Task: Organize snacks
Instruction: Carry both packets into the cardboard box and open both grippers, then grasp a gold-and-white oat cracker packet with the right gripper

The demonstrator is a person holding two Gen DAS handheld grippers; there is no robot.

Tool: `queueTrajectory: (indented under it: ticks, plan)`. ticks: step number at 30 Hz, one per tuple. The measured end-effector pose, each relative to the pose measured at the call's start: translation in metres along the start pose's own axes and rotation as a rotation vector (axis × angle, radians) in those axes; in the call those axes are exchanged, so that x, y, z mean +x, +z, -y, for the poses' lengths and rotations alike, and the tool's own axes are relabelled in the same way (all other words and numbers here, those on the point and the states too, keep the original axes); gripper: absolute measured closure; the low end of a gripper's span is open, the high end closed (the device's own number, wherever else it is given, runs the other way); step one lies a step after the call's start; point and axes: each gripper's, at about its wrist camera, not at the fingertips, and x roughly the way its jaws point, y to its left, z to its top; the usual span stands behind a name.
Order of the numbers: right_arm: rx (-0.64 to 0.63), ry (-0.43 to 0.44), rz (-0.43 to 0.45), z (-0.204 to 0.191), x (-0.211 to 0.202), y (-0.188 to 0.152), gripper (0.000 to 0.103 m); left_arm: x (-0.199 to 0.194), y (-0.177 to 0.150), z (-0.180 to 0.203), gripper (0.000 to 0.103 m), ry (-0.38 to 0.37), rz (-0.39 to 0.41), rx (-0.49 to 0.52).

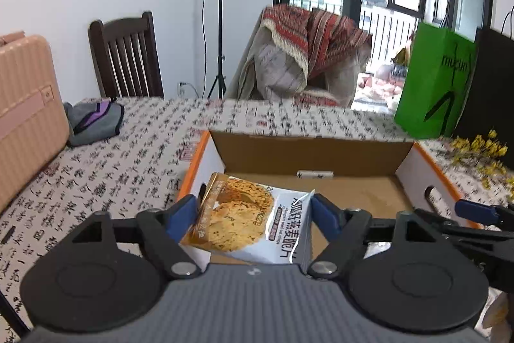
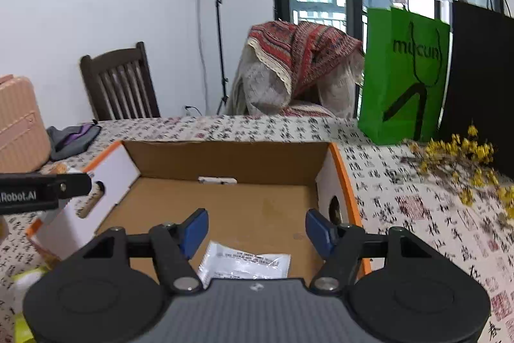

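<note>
Above the cardboard box (image 1: 308, 153), the left gripper (image 1: 253, 212) brackets an oat-crisp packet (image 1: 247, 217), grip uncertain; the right gripper (image 2: 255, 230) gapes empty.

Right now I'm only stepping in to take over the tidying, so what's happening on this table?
A person is sorting snacks into the open cardboard box using two hand-held tongs. The left tongs have an oat crisp packet between their pads, tilted over the box's left wall; whether they press on it is hard to tell. The right tongs hover open over the box floor, above a white packet lying there. Otherwise the box looks nearly bare.
</note>
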Motion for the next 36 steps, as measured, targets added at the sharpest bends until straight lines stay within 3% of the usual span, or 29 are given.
queueTrajectory:
  ticks: [1, 3, 8, 15, 21, 36]
  plan:
    - [0.007, 0.005, -0.011, 0.002, 0.002, -0.002, 0.029, 0.003, -0.001, -0.002, 0.011, -0.012, -0.014, -0.008]
    - [0.012, 0.021, -0.017, 0.006, 0.000, -0.006, 0.011, 0.002, -0.005, -0.008, 0.000, -0.035, -0.012, -0.037]
    - [0.015, 0.039, -0.002, 0.010, -0.015, -0.011, 0.000, 0.001, -0.004, -0.022, 0.000, -0.056, -0.046, -0.102]
    - [-0.016, 0.071, 0.042, 0.015, -0.060, -0.023, 0.000, -0.043, -0.012, -0.035, 0.000, -0.117, 0.023, -0.104]
    - [-0.047, 0.063, 0.072, 0.022, -0.104, -0.048, 0.000, -0.095, -0.040, -0.041, 0.000, -0.161, 0.089, -0.042]
    - [-0.040, -0.021, 0.020, 0.052, -0.158, -0.125, 0.000, -0.148, -0.129, -0.084, 0.000, -0.152, 0.088, -0.045]
